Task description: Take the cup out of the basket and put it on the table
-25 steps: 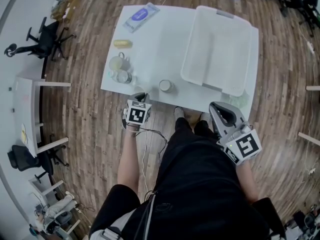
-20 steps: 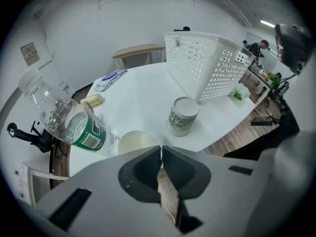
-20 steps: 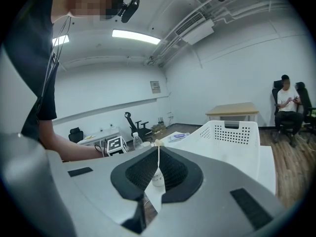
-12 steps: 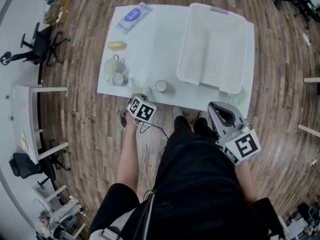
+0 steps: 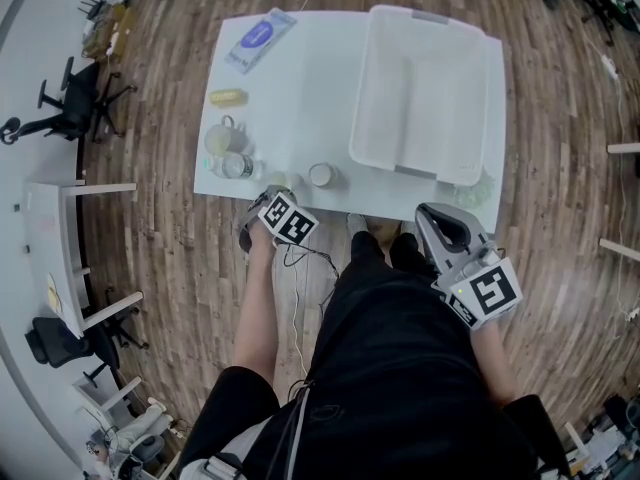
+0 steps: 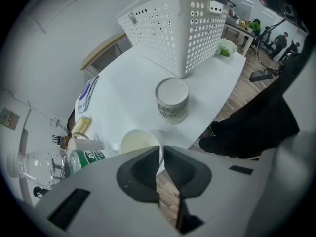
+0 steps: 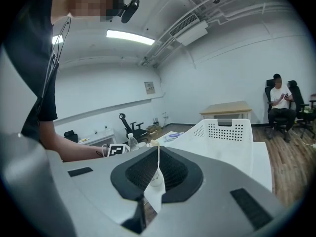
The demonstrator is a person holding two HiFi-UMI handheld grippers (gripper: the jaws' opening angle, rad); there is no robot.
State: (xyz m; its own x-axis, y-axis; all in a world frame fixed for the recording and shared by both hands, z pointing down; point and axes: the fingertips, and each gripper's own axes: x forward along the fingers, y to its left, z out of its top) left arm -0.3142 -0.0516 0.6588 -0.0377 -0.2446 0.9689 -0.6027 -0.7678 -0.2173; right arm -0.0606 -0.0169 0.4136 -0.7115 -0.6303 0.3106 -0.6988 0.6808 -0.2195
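A white paper cup with a printed band stands upright on the white table, near its front edge; the left gripper view shows this cup a little ahead of the jaws. A second plain white cup stands right in front of my left gripper, which is shut and holds nothing. In the head view the left gripper hangs at the table's front edge. My right gripper is held off the table near the person's body, shut and empty. The white perforated basket looks empty.
At the table's left edge lie a green-labelled bottle, a clear jar, a mug, a yellow item and a blue-and-white packet. Something green sits by the basket's near corner. Office chairs and desks stand around on the wooden floor.
The left gripper has tilted and shifted slightly right at the table's front edge. The right gripper has stayed where it was. Cups and basket have not moved.
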